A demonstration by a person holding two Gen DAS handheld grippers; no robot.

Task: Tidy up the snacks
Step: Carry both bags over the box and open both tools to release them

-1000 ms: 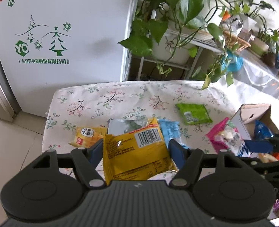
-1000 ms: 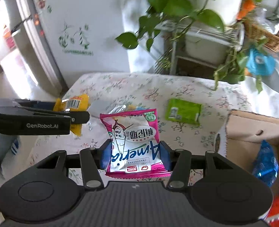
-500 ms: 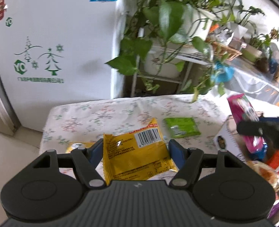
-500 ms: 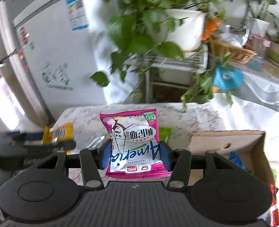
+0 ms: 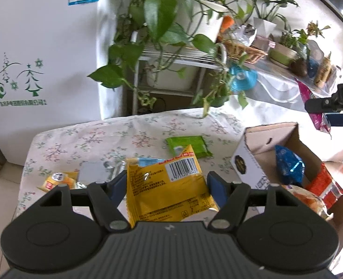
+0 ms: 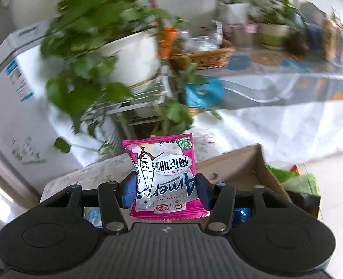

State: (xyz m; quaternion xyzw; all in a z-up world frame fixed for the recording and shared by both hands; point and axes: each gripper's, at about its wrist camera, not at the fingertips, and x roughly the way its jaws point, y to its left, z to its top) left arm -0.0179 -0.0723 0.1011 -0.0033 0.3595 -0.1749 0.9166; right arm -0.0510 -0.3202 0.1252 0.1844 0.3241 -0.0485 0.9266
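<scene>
Between my left gripper's (image 5: 166,186) fingers a yellow packet (image 5: 169,186) is pinched, the right gripper (image 6: 164,190) pinches a pink packet (image 6: 163,174) — the box (image 5: 253,162) beyond holds some snacks, others wait on the table (image 5: 83,137).

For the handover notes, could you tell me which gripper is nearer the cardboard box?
Right. The right gripper, holding the pink packet, hangs above the cardboard box; the left gripper is beside it, over the table.

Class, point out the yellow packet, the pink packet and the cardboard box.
Yellow packet (image 5: 169,190): left wrist view, printed middle.
Pink packet (image 6: 164,174): right wrist view, front face.
Cardboard box (image 5: 247,165): left wrist view, white outer wall.
</scene>
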